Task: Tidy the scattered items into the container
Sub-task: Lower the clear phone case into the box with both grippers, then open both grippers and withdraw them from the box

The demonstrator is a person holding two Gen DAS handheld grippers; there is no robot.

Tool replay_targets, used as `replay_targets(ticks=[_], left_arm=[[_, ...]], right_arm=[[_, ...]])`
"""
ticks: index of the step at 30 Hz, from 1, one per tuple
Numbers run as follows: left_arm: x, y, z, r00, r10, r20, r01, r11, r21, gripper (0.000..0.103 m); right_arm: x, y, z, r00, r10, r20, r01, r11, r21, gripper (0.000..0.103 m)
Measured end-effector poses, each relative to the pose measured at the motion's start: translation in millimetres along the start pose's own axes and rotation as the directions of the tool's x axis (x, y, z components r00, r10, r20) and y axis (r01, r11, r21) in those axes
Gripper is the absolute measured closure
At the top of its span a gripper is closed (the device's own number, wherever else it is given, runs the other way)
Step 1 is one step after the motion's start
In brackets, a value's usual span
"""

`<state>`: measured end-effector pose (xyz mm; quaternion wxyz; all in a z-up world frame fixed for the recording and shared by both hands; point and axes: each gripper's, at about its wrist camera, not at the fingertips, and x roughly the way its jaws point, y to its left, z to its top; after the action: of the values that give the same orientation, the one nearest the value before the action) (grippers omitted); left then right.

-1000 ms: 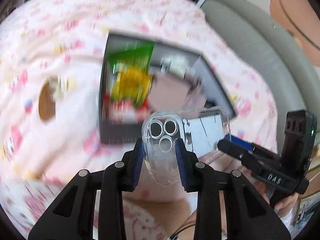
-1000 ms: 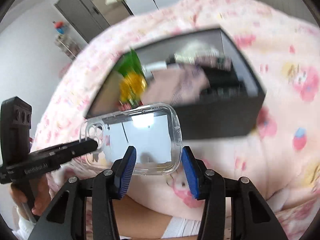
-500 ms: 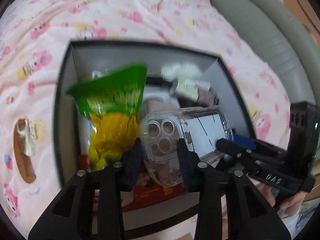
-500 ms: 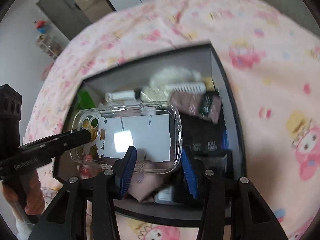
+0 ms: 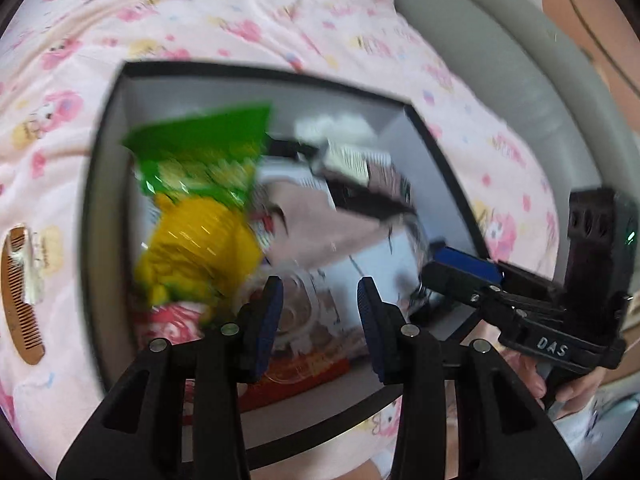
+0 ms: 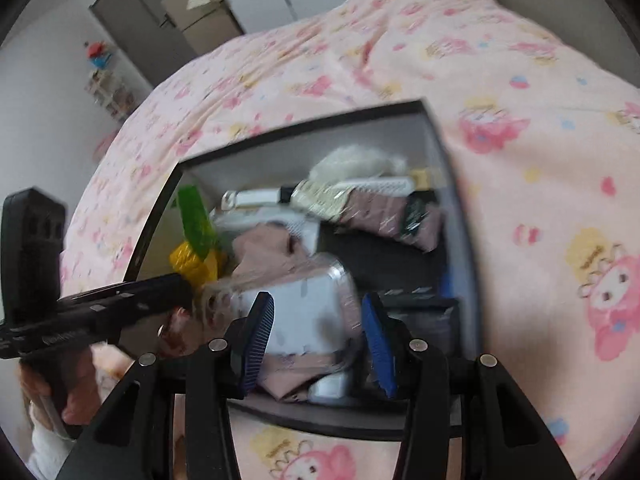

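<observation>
The clear phone case lies inside the black box, atop its clutter; both the left gripper and right gripper are spread, touching nothing; lift them straight up so neither snags it

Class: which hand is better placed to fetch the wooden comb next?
Probably left: the comb lies left of the box, on the left gripper's side; the right wrist view does not show it.

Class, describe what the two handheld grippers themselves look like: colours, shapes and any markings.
Both are black, angular frames with round silver bolts and ribbed blue pads. The left gripper and right gripper look alike. The right gripper's side bears white letters "DAS", and a green light glows on its upright black block.
</observation>
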<state>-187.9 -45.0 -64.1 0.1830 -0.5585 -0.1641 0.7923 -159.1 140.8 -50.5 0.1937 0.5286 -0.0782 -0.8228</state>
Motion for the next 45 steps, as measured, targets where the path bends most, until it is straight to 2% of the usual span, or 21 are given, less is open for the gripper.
replay_targets(ticks=[4,7,10,11,14,15,19,24,28,32,34,38,40,45], left_arm=[[22.7,3.4,0.9,0.996,0.036,-0.077,-0.038,0.999,-0.033,0.065],[22.6,9.9,1.7,0.997,0.013,-0.074,-0.017,0.998,-0.059,0.065],[11.3,10.6,0.1,0.999,-0.016,-0.031,0.014,0.998,-0.055,0.065],[9.2,10.9,-0.5,0.999,-0.026,-0.026,0.025,0.998,-0.056,0.065],[13.3,12.9,-1.5,0.998,-0.031,-0.046,0.028,0.997,-0.065,0.065],[17.7,14.1,-2.1,0.998,-0.017,-0.060,0.013,0.998,-0.067,0.065],[30.6,12.5,6.6,0.997,0.011,-0.081,-0.018,0.996,-0.084,0.066],[28.8,5.1,23.5,0.997,0.072,-0.021,-0.073,0.996,-0.051,0.066],[22.0,11.2,17.3,1.000,0.010,-0.019,-0.011,0.998,-0.065,0.066],[26.9,12.7,12.7,0.998,0.029,-0.058,-0.034,0.997,-0.073,0.065],[32.9,10.1,13.6,0.997,0.020,-0.068,-0.026,0.996,-0.080,0.065],[25.7,4.6,13.9,0.999,0.003,-0.037,-0.005,0.997,-0.071,0.065],[16.0,-4.3,10.0,1.000,-0.004,-0.002,0.004,0.999,-0.039,0.065],[-7.7,-28.4,-5.8,0.997,-0.034,0.065,0.031,0.998,0.050,0.065]], right_arm=[[19.7,4.3,-6.7,0.996,0.020,-0.092,-0.020,1.000,0.005,0.062],[28.3,4.4,-9.1,0.991,0.043,-0.127,-0.042,0.999,0.009,0.062],[20.2,3.9,-7.6,0.994,0.045,-0.098,-0.043,0.999,0.020,0.062],[12.5,7.1,-7.8,0.998,0.024,-0.058,-0.025,1.000,-0.001,0.062],[-0.1,18.8,-7.3,0.999,-0.041,0.024,0.043,0.996,-0.081,0.062],[0.7,21.1,-7.1,0.998,-0.055,0.025,0.057,0.994,-0.094,0.062],[23.8,17.3,-8.1,0.993,-0.084,-0.079,0.078,0.994,-0.075,0.062],[30.5,17.1,-3.2,0.990,-0.094,-0.106,0.088,0.994,-0.057,0.062],[28.9,19.6,-4.2,0.991,-0.086,-0.098,0.080,0.995,-0.062,0.062],[20.0,20.4,-5.2,0.995,-0.072,-0.069,0.068,0.996,-0.059,0.062],[24.7,19.8,-7.0,0.992,-0.087,-0.088,0.082,0.995,-0.063,0.062],[27.4,21.8,-10.0,0.991,-0.084,-0.108,0.077,0.995,-0.071,0.062],[22.7,22.9,-11.5,0.992,-0.082,-0.097,0.077,0.995,-0.059,0.062],[-8.2,39.9,-16.5,0.984,-0.177,0.032,0.179,0.977,-0.116,0.062]])
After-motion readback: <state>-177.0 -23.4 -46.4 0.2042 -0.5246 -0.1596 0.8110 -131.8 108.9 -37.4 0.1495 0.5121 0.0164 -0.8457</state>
